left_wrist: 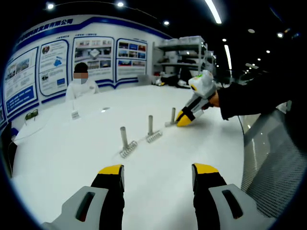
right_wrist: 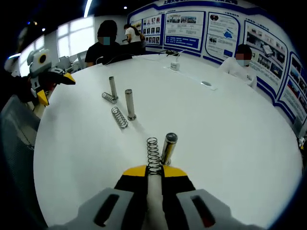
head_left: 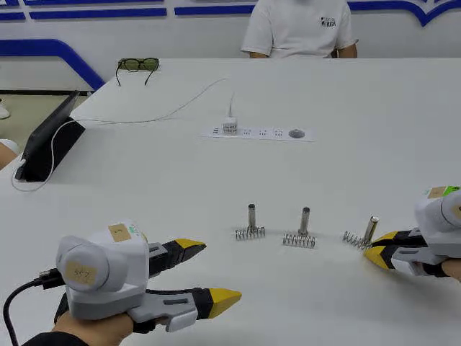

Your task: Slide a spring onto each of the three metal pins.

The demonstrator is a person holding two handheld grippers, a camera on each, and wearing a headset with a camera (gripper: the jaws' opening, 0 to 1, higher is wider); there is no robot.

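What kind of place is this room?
Probably a company showroom or a lab meeting room: a large white table with a power strip, blue-framed poster boards along the wall, and storage shelves behind.

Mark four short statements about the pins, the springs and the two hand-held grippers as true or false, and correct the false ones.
1. All three pins stand upright on the table. True.
2. A spring already sits on the middle pin. False: the middle spring lies on the table at that pin's base.
3. The left hand-held gripper is open, with nothing between its jaws. True.
4. The right hand-held gripper is at the leftmost pin. False: its tips are at the end of the right spring, beside the rightmost pin.
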